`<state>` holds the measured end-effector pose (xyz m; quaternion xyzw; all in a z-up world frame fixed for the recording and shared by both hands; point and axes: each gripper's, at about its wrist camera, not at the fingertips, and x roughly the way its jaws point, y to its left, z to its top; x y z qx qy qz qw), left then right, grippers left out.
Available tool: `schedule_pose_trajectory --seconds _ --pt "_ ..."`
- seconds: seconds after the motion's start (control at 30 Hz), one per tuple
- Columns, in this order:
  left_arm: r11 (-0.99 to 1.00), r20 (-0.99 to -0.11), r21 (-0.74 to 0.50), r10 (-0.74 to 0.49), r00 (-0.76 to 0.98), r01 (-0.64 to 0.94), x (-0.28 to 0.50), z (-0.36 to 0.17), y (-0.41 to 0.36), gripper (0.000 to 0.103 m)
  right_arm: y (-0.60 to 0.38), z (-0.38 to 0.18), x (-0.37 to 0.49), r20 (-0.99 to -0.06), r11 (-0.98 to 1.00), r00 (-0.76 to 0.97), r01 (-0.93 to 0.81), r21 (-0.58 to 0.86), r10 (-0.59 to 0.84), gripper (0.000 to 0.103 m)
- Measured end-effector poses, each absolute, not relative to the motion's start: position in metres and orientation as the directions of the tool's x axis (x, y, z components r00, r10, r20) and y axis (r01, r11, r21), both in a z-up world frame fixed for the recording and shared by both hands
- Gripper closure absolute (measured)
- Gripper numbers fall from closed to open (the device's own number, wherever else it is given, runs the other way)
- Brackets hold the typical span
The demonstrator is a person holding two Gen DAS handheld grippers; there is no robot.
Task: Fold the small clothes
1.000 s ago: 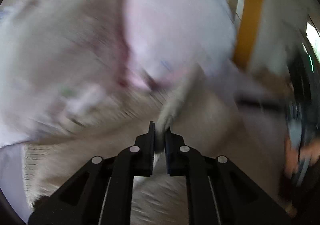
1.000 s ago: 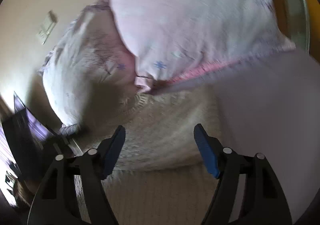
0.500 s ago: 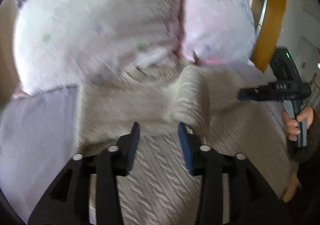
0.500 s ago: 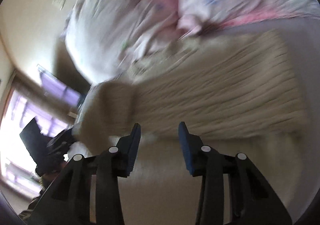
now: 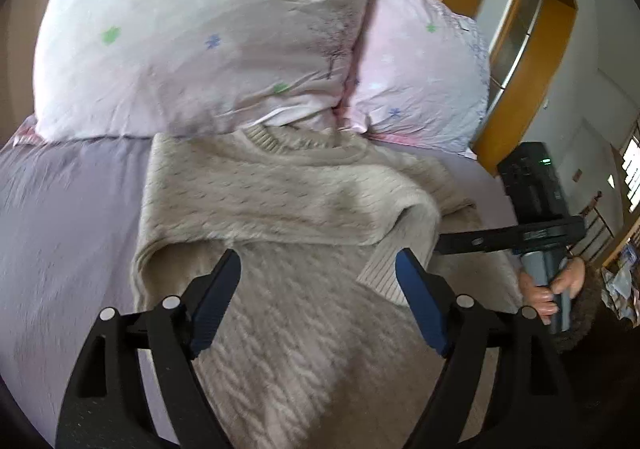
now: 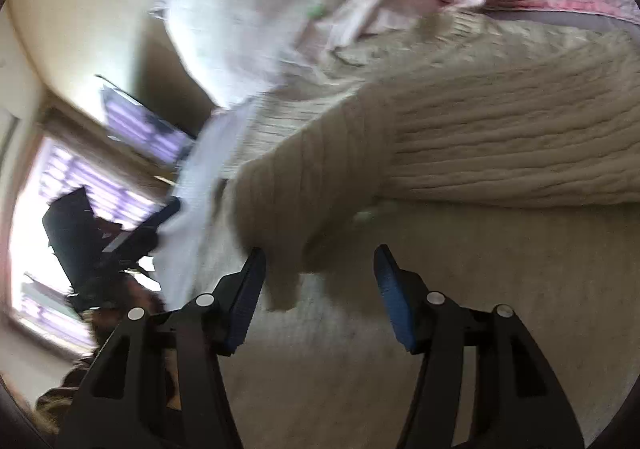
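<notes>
On the lilac bed sheet (image 5: 60, 217), near the two pillows (image 5: 192, 49), my beige knit sweater (image 5: 280, 201) lies flat with both sleeves crossed over its chest. Next I'd grab the near hem evenly and fold toward the collar, I think. My left gripper (image 5: 318, 269) hovers spread wide, holding nothing; my right gripper (image 6: 320, 269) likewise gapes beside the sleeve cuff (image 5: 380, 277).

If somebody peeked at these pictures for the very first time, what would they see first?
Probably the big beige knitted sweater spread over the purple bed sheet, with a sleeve folded across its front. Behind it, two pale pink pillows with little coloured stars lean at the head of the bed. Up close, the left gripper hangs wide open over the sweater, and the right gripper is open too.
</notes>
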<state>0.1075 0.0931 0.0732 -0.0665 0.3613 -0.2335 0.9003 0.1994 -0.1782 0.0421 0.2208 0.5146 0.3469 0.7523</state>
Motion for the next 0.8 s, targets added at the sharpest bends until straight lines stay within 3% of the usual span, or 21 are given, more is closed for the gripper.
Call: schedule_pose_trajectory --seconds 0.1,0.23,0.27,0.3,0.37,0.43,0.5,0.57,0.67,0.73,0.77,0.8 --pt "0.883 -0.625 -0.299 -0.467 0.625 0.361 0.104 0.07 0.098 0.024 -0.174 0.046 0.188 -0.572 0.608 0.208 -0.293 0.738 0.794 0.038" --pt "0.876 -0.621 -0.308 -0.48 0.62 0.371 0.104 0.068 0.096 0.023 -0.161 0.034 0.187 -0.638 0.669 0.203 -0.247 0.701 0.743 0.038" --pt "0.876 -0.621 -0.307 -0.48 0.619 0.371 0.105 0.067 0.094 0.023 -0.156 0.03 0.188 -0.69 0.725 0.224 -0.235 0.647 0.689 0.053" --pt "0.877 -0.622 -0.305 -0.479 0.619 0.371 0.104 0.067 0.093 0.023 -0.153 0.028 0.19 -0.703 0.74 0.23 -0.24 0.629 0.672 0.097" --pt "0.88 -0.626 -0.294 -0.472 0.621 0.373 0.103 0.067 0.092 0.023 -0.146 0.032 0.195 -0.745 0.783 0.249 -0.274 0.559 0.619 0.096" --pt "0.89 -0.629 -0.267 -0.452 0.633 0.371 0.099 0.068 0.093 0.023 -0.147 0.063 0.195 -0.774 0.855 0.389 -0.363 0.369 0.499 0.096" --pt "0.903 -0.631 -0.238 -0.424 0.649 0.358 0.095 0.069 0.098 0.022 -0.149 0.102 0.189 -0.72 0.922 0.622 -0.382 0.064 0.308 0.096" --pt "0.91 -0.633 -0.236 -0.41 0.657 0.341 0.093 0.067 0.104 0.022 -0.142 0.126 0.176 -0.468 0.88 0.884 -0.213 -0.424 -0.011 0.096" --pt "0.916 -0.637 -0.247 -0.4 0.659 0.317 0.091 0.064 0.113 0.022 -0.133 0.084 0.175 -0.129 0.563 0.957 0.041 -0.826 -0.26 0.096" --pt "0.919 -0.64 -0.246 -0.394 0.66 0.309 0.087 0.061 0.118 0.022 -0.14 0.039 0.182 -0.118 0.401 0.939 0.023 -0.916 -0.324 0.095" --pt "0.922 -0.644 -0.241 -0.386 0.66 0.304 0.083 0.06 0.122 0.022 -0.147 0.013 0.184 -0.179 0.343 0.918 -0.051 -0.938 -0.354 0.093" --pt "0.924 -0.648 -0.238 -0.38 0.66 0.299 0.078 0.059 0.126 0.022 -0.154 -0.006 0.181 -0.22 0.296 0.897 -0.106 -0.949 -0.384 0.084"
